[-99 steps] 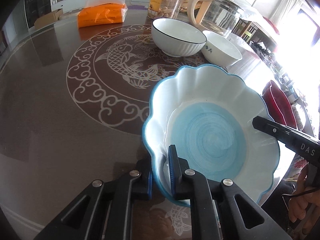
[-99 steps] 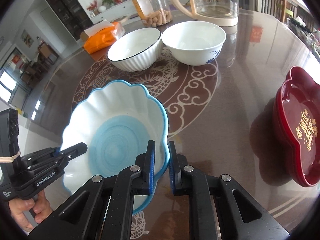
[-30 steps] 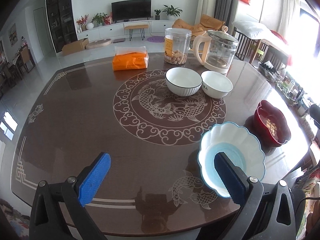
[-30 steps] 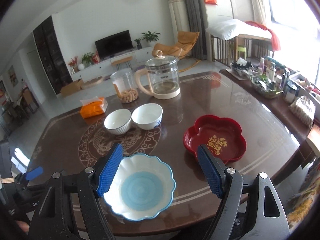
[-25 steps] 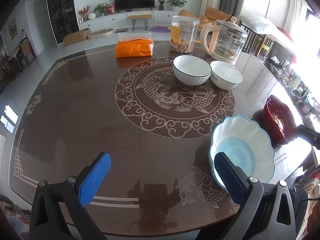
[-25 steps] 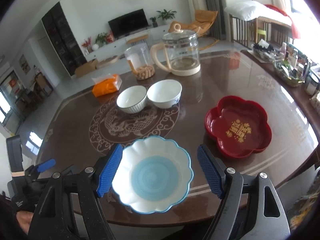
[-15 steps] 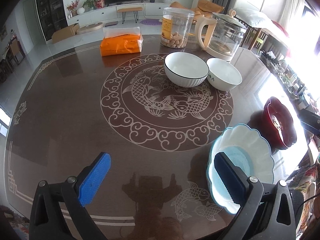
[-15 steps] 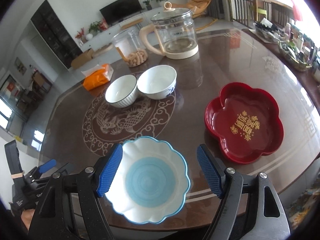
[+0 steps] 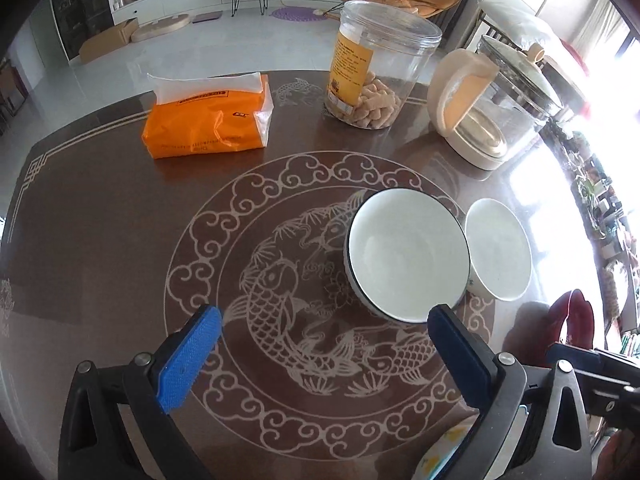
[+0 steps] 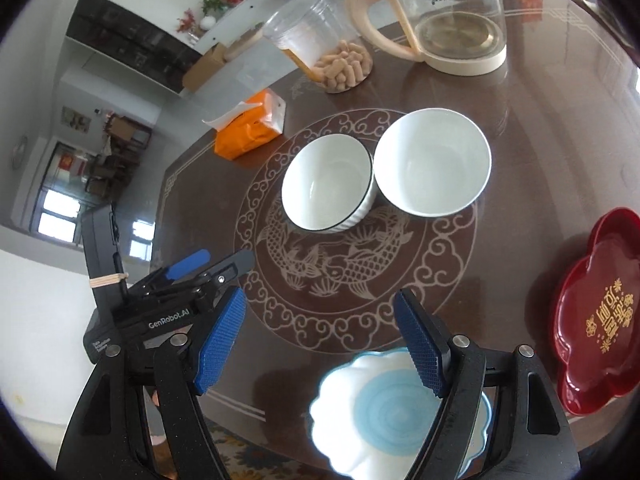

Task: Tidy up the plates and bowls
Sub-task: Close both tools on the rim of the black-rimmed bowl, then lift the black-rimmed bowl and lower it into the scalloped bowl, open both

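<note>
A black-rimmed white bowl (image 9: 406, 254) (image 10: 328, 182) and a plain white bowl (image 9: 500, 250) (image 10: 434, 162) stand side by side, touching, at the table's middle. A scalloped blue-and-white bowl (image 10: 372, 412) sits at the near edge, and a red flower-shaped plate (image 10: 592, 312) (image 9: 572, 316) lies to the right. My left gripper (image 9: 324, 348) is open and empty, above the table, just short of the black-rimmed bowl. My right gripper (image 10: 320, 344) is open and empty, above the blue bowl. The left gripper also shows in the right wrist view (image 10: 208, 264).
An orange tissue pack (image 9: 208, 120) (image 10: 250, 128), a clear jar of snacks (image 9: 376, 68) (image 10: 326, 48) and a glass kettle (image 9: 496, 104) (image 10: 444, 16) stand along the far side of the brown patterned table (image 9: 100, 240). The table's near edge (image 10: 240, 408) runs beside the blue bowl.
Both grippers, open and off the blue bowl, have moved forward and lower toward the two white bowls. The blue bowl has dropped to the bottom of both views.
</note>
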Demonstrator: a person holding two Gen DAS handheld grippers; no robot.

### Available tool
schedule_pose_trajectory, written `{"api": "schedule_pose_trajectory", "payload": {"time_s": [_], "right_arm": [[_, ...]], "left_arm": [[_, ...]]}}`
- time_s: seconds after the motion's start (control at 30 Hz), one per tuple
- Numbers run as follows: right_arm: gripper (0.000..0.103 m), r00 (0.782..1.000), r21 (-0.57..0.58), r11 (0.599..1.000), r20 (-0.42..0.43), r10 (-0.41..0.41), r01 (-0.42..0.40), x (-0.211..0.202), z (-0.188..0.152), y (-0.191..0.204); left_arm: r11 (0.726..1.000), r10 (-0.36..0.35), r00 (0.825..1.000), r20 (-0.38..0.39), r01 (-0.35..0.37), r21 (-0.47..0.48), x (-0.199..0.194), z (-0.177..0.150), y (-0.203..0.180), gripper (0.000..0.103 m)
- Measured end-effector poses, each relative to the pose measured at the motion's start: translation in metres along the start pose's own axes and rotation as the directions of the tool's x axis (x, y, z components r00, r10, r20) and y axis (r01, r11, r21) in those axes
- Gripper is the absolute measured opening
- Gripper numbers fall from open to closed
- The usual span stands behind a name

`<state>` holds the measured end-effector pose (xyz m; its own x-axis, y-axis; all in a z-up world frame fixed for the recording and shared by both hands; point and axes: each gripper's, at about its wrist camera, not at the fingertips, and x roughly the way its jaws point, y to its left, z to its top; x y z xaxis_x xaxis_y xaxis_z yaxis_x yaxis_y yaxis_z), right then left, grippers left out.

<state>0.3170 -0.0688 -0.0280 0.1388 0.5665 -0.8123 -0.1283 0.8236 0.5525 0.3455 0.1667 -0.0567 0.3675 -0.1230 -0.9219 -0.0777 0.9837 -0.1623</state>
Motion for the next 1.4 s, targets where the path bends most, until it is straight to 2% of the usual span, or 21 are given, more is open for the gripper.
{"api": "schedule_pose_trajectory", "payload": {"time_s": [0.07, 0.13, 0.17, 0.2, 0.27, 0.4, 0.47, 0.53, 0.6, 0.67, 0.73, 0.83, 0.93, 1.23, 1.4], "right_arm": [[0.079, 0.999, 0.026, 0.999, -0.011, -0.033, 0.033, 0.019, 0.012, -0.002], [0.068, 0.997, 0.047, 0.996, -0.009, -0.074, 0.074, 0.034, 0.021, -0.006], [0.057, 0.997, 0.060, 0.995, -0.015, -0.075, 0.076, 0.042, 0.024, -0.008], [0.051, 0.997, 0.079, 0.995, -0.024, -0.067, 0.069, 0.048, 0.027, -0.011], [0.050, 0.998, 0.112, 0.992, -0.035, -0.049, 0.053, 0.062, 0.031, -0.014], [0.050, 0.998, 0.137, 0.989, -0.015, -0.060, 0.062, 0.078, 0.039, -0.014], [0.049, 0.996, 0.148, 0.985, -0.007, -0.084, 0.084, 0.084, 0.042, -0.015], [0.046, 0.995, 0.157, 0.982, -0.009, -0.103, 0.103, 0.091, 0.043, -0.017], [0.035, 0.993, 0.165, 0.979, -0.008, -0.122, 0.121, 0.096, 0.044, -0.020], [0.029, 0.991, 0.177, 0.975, -0.006, -0.135, 0.134, 0.098, 0.043, -0.024], [0.028, 0.991, 0.172, 0.976, 0.007, -0.135, 0.132, 0.098, 0.042, -0.025], [0.025, 0.986, 0.124, 0.979, 0.022, -0.165, 0.161, 0.095, 0.042, -0.019], [0.023, 0.982, 0.088, 0.979, 0.031, -0.188, 0.185, 0.088, 0.039, -0.015], [0.022, 0.985, 0.032, 0.985, 0.039, -0.171, 0.170, 0.069, 0.023, -0.005], [0.022, 0.984, 0.011, 0.985, 0.047, -0.170, 0.169, 0.051, 0.006, -0.001]], "left_arm": [[1.000, 0.011, 1.000, -0.015, -0.011, -0.005, 0.012, 0.017, 0.001, 0.099], [1.000, 0.023, 0.999, -0.027, -0.023, 0.009, 0.023, 0.028, -0.002, 0.092], [0.999, 0.034, 0.999, -0.043, -0.033, 0.027, 0.030, 0.032, -0.004, 0.091], [0.998, 0.043, 0.998, -0.054, -0.040, 0.044, 0.036, 0.036, -0.006, 0.088], [0.995, 0.066, 0.995, -0.072, -0.061, 0.078, 0.047, 0.040, -0.012, 0.073], [0.987, 0.112, 0.991, -0.072, -0.102, 0.128, 0.060, 0.044, -0.018, 0.061], [0.984, 0.120, 0.990, -0.076, -0.108, 0.144, 0.066, 0.044, -0.019, 0.049], [0.985, 0.104, 0.991, -0.082, -0.091, 0.148, 0.071, 0.044, -0.020, 0.044], [0.986, 0.085, 0.993, -0.086, -0.072, 0.152, 0.075, 0.042, -0.022, 0.036], [0.985, 0.067, 0.994, -0.091, -0.051, 0.162, 0.079, 0.040, -0.025, 0.020], [0.984, 0.060, 0.994, -0.088, -0.044, 0.172, 0.082, 0.037, -0.029, 0.012], [0.982, 0.071, 0.995, -0.069, -0.058, 0.180, 0.079, 0.031, -0.034, 0.011], [0.988, 0.037, 0.997, -0.070, -0.026, 0.155, 0.071, 0.027, -0.029, 0.011], [0.987, 0.020, 0.999, -0.031, -0.015, 0.159, 0.029, 0.006, -0.034, 0.011], [0.989, -0.010, 1.000, -0.006, 0.011, 0.149, 0.007, -0.016, -0.042, 0.011]]}}
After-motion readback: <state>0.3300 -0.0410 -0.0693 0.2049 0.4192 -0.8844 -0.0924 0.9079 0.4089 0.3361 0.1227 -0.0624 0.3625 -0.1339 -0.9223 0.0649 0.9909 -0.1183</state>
